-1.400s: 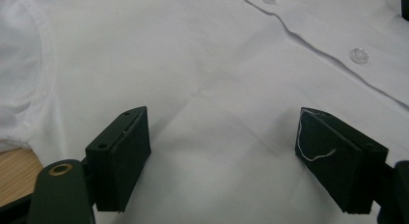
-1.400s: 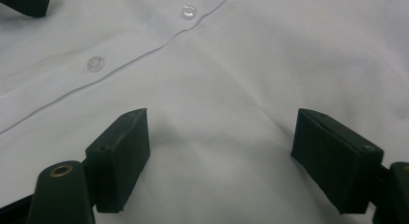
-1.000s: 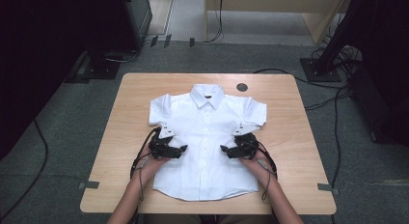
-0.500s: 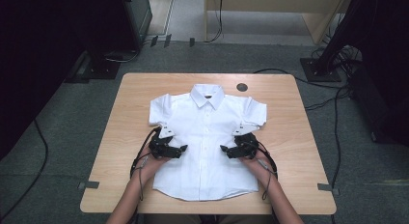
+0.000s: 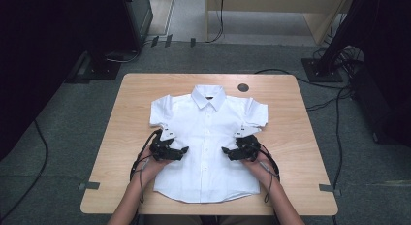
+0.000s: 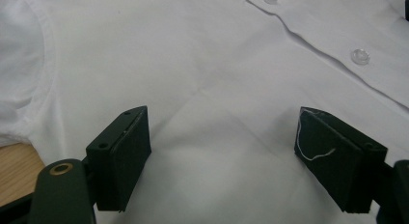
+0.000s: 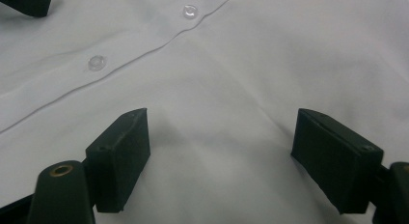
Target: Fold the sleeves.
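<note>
A white short-sleeved shirt (image 5: 206,137) lies flat and buttoned on the wooden table (image 5: 291,118), collar at the far side. My left gripper (image 5: 185,151) rests on the shirt's left half and points toward the button placket. Its jaws stand wide apart over smooth cloth (image 6: 217,113), with nothing pinched between them. My right gripper (image 5: 224,151) rests on the right half and points inward, facing the left one. It is open too, over flat fabric (image 7: 217,127), with two buttons (image 7: 96,63) beyond its left jaw.
A dark round cable hole (image 5: 243,88) sits in the table near the shirt's right shoulder. Bare wood borders the shirt on both sides. Cables (image 5: 334,104) and dark equipment stands ring the table on the grey floor.
</note>
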Demonstrator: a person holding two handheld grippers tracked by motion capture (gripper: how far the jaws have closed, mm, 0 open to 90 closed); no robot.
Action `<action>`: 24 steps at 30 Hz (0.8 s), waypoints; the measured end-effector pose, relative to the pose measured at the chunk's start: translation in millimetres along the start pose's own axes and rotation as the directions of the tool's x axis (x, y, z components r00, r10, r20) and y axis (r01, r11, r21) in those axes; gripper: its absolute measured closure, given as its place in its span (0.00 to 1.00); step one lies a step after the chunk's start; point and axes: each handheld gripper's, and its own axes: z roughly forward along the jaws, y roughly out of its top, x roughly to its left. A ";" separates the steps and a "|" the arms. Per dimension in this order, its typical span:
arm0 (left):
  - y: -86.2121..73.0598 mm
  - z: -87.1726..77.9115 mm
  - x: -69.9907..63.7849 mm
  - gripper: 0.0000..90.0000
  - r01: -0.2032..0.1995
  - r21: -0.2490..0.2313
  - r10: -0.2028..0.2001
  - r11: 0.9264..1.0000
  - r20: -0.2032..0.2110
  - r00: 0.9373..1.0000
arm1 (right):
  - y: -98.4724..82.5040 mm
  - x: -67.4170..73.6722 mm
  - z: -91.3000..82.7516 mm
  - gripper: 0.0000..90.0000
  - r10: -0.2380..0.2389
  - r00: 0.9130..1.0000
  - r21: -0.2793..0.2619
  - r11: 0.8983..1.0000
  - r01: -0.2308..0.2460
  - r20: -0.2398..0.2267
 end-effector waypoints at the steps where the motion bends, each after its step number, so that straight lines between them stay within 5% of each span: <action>1: -0.7 -0.8 -1.6 0.22 0.001 0.001 -0.001 1.000 0.000 1.000 | -0.9 1.0 -0.8 0.23 0.000 1.000 -0.001 1.000 0.000 -0.001; 16: -9.5 -13.6 -10.5 0.22 -0.030 0.009 0.029 1.000 0.046 0.999 | -7.1 11.1 -10.2 0.22 -0.012 0.999 0.014 1.000 0.013 -0.035; 21: 2.4 -8.4 -2.7 0.22 -0.007 -0.050 0.008 0.999 0.011 1.000 | 0.2 0.0 -11.8 0.21 0.048 0.999 -0.027 0.999 -0.048 0.012; 24: 6.3 0.2 -0.2 0.22 -0.018 -0.038 0.018 0.999 -0.007 1.000 | 4.4 -6.6 -7.3 0.21 0.071 0.997 -0.033 0.997 -0.070 0.031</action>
